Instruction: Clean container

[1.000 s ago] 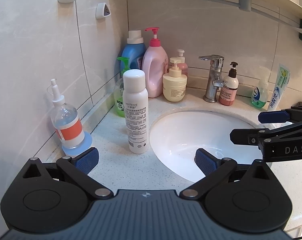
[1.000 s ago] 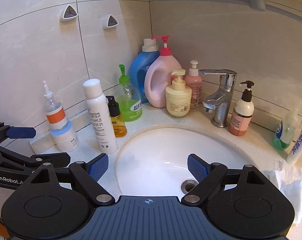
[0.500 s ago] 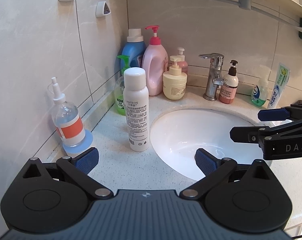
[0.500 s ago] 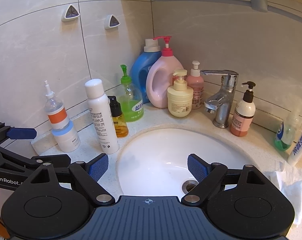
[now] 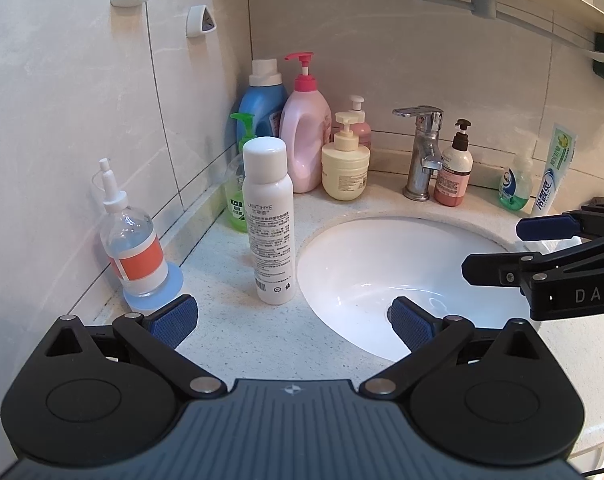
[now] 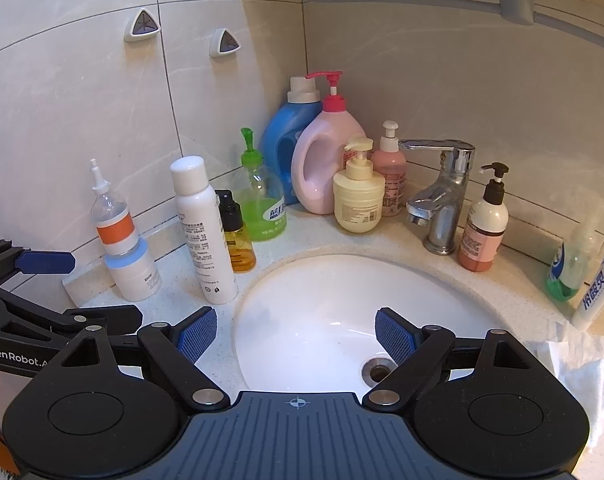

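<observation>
We hold our left gripper spread wide and empty above the front edge of the speckled bench, its left pad near the clear bottle with the orange band. The white spray bottle stands upright straight ahead, just beside the left rim of the sink, with bare bench in front of it. Our right gripper is also wide open and empty, hanging over the basin near the drain. More bottles crowd the back corner: the green soap bottle, the pink jug and the cream pump jar, all left of the faucet. A crumpled tissue lies at the sink's right edge.
</observation>
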A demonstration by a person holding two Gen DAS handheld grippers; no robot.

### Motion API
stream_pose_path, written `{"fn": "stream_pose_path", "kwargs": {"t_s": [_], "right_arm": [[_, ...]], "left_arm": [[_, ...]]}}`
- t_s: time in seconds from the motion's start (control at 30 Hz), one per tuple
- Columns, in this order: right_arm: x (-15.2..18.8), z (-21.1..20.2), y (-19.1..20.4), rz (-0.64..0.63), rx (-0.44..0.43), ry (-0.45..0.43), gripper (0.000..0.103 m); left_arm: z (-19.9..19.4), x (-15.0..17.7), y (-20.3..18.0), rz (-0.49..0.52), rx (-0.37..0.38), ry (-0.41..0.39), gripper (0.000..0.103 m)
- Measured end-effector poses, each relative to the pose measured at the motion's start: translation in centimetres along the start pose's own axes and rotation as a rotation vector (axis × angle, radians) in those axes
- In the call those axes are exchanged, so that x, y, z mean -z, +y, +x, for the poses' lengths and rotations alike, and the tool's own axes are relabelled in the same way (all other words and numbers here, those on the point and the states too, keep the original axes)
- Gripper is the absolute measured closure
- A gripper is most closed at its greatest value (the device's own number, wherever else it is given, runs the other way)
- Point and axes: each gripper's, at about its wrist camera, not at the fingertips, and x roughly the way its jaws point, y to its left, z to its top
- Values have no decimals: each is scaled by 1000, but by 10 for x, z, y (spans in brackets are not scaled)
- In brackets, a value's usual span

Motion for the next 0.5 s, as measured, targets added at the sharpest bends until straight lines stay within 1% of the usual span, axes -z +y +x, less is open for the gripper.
{"fn": "stream_pose_path", "kwargs": {"t_s": [0.3, 0.5], "right_arm": [[0, -6, -1, -24, -20, 0, 15], [4, -8, -1, -28, -29, 17, 15]], "left_arm": [[-5, 2, -4, 1, 2, -6, 0], [-5, 6, -5, -3, 7, 10, 0]]}}
